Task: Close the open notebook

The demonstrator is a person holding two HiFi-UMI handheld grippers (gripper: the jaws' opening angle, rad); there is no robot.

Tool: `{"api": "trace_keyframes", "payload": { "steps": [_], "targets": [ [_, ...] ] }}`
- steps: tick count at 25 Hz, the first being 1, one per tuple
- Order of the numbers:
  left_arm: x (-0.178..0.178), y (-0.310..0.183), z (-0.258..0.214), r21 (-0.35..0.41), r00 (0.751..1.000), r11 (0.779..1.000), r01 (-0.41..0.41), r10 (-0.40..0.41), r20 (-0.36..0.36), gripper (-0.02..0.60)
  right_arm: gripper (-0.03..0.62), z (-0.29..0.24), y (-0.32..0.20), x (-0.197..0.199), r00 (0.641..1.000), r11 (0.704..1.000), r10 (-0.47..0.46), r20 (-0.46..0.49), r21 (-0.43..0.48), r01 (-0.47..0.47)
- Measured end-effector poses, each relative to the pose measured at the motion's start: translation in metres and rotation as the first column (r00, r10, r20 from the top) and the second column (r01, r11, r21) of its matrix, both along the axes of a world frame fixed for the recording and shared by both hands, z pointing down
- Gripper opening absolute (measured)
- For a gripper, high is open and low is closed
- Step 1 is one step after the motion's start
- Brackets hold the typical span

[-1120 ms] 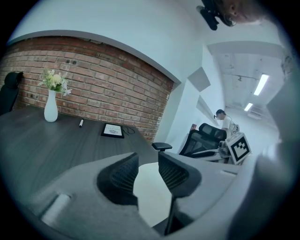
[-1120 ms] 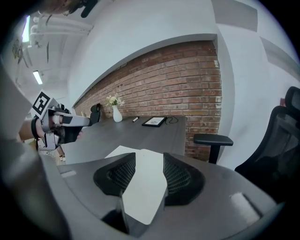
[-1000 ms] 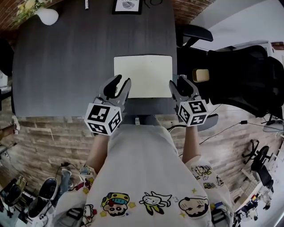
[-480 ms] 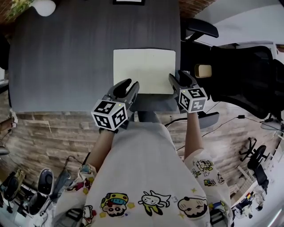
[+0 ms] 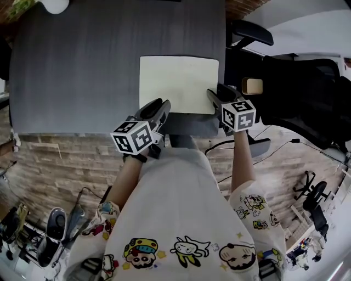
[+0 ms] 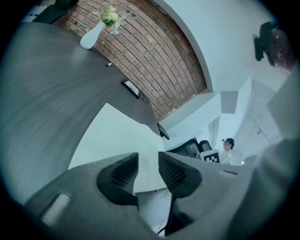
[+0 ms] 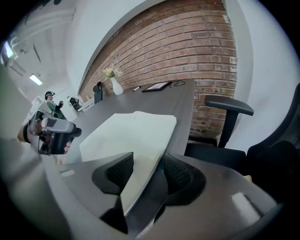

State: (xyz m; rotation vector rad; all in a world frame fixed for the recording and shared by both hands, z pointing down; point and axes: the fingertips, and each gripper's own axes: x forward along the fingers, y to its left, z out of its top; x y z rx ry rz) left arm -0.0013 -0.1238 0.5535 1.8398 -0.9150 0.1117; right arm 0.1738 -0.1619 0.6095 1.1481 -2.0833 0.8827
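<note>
One notebook (image 5: 178, 82); left tool (image 6: 147, 158) spread; right tool (image 7: 147, 158) opening, notebook edge between.

Overhead, two low views (shared notebook (image 5: 178, 85))

The notebook (image 5: 178, 82) lies flat on the tabletop (image 5: 82, 71), toward its right end and close to the near edge, where the person (image 5: 175, 219) stands. A vase (image 5: 55, 5) sits at the far left corner, well apart from it. Behind the notebook, by the far edge, lies a flat frame (image 7: 157, 86). An office chair (image 5: 304, 93) stands off the tabletop's right end.
</note>
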Motion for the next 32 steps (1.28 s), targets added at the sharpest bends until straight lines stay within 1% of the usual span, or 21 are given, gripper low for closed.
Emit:
{"api": "trace_keyframes", "payload": {
  "steps": [4,6,10,14,21,23,25,28,29,30,32],
  "targets": [
    [0.001,0.006,0.004,-0.036,0.999,0.999,0.031,-0.033,-0.039,0.124,0.215,0.0,0.001,0.0,1.0,1.0,-0.019,0.002,-0.009,0.019],
    [0.002,0.01,0.005,-0.055,0.996,0.997,0.049,-0.053,-0.07,0.124,0.213,-0.001,0.002,0.0,1.0,1.0,-0.022,0.014,-0.003,0.022],
    [0.006,0.014,0.007,-0.098,0.986,0.992,0.084,-0.097,-0.135,0.124,0.207,-0.001,0.001,0.003,0.999,1.0,-0.026,0.027,-0.01,0.026],
    [0.008,0.021,0.011,-0.126,0.977,0.986,0.109,-0.13,-0.17,0.143,0.204,-0.001,0.0,0.003,0.999,0.999,-0.034,0.028,-0.033,0.035],
    [0.014,0.036,0.02,-0.211,0.94,0.963,0.169,-0.221,-0.258,0.164,0.201,-0.001,0.0,0.003,0.999,0.999,-0.03,0.031,-0.037,0.032],
    [0.019,0.04,0.024,-0.242,0.924,0.952,0.188,-0.255,-0.285,0.177,0.201,0.001,-0.001,0.005,0.999,0.999,-0.03,0.03,-0.037,0.031],
    [0.021,0.043,0.03,-0.278,0.9,0.937,0.212,-0.298,-0.317,0.198,0.199,0.002,-0.001,0.006,0.999,0.999,-0.029,0.03,-0.038,0.03],
    [0.019,0.046,0.036,-0.319,0.876,0.917,0.238,-0.344,-0.337,0.251,0.199,0.003,-0.002,0.004,0.999,0.999,-0.029,0.03,-0.044,0.03],
    [0.02,0.046,0.037,-0.334,0.863,0.911,0.242,-0.36,-0.354,0.265,0.199,0.002,-0.002,0.004,0.999,0.999,-0.028,0.03,-0.045,0.03],
    [0.022,0.047,0.037,-0.354,0.844,0.903,0.244,-0.378,-0.381,0.274,0.199,0.002,-0.002,0.004,0.999,0.999,-0.028,0.03,-0.045,0.029],
    [0.028,0.044,0.032,-0.378,0.797,0.893,0.245,-0.407,-0.446,0.306,0.199,0.001,-0.001,0.004,0.999,0.999,-0.028,0.03,-0.046,0.029]
  ]
}}
